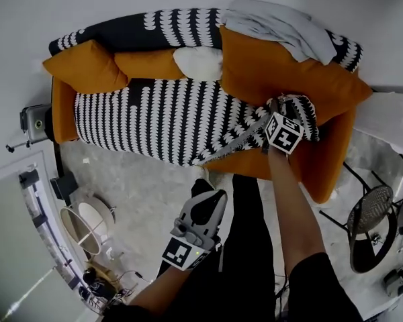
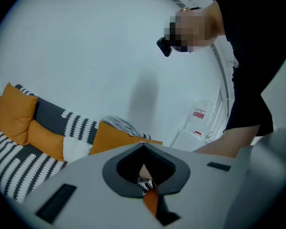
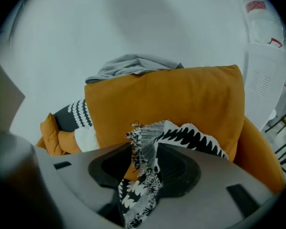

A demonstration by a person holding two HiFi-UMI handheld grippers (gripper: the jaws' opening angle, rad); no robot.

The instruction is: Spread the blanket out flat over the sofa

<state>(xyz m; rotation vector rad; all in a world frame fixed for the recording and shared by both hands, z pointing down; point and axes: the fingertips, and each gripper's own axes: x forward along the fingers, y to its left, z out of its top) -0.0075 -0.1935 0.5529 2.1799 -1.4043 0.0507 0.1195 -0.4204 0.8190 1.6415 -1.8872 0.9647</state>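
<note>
The black-and-white patterned blanket (image 1: pixel 154 113) lies over the seat and back of the orange sofa (image 1: pixel 332 159), smooth on the left and bunched near the right arm. My right gripper (image 1: pixel 282 116) is at that bunched corner. In the right gripper view the frayed blanket corner (image 3: pixel 148 142) stands loose between the jaws of the right gripper (image 3: pixel 143 151), which are apart and do not press on it. My left gripper (image 1: pixel 208 200) hangs low in front of the sofa, away from the blanket. Its jaws meet at the tips in the left gripper view (image 2: pixel 144 147), with nothing between them.
A grey cloth (image 1: pixel 275 22) drapes over the sofa back, above a large orange cushion (image 1: pixel 282 72). Smaller orange cushions (image 1: pixel 84 66) and a white one (image 1: pixel 198 62) sit at the back left. A black wire chair (image 1: pixel 369 213) stands right; a round stool (image 1: pixel 87 223) stands left on the floor.
</note>
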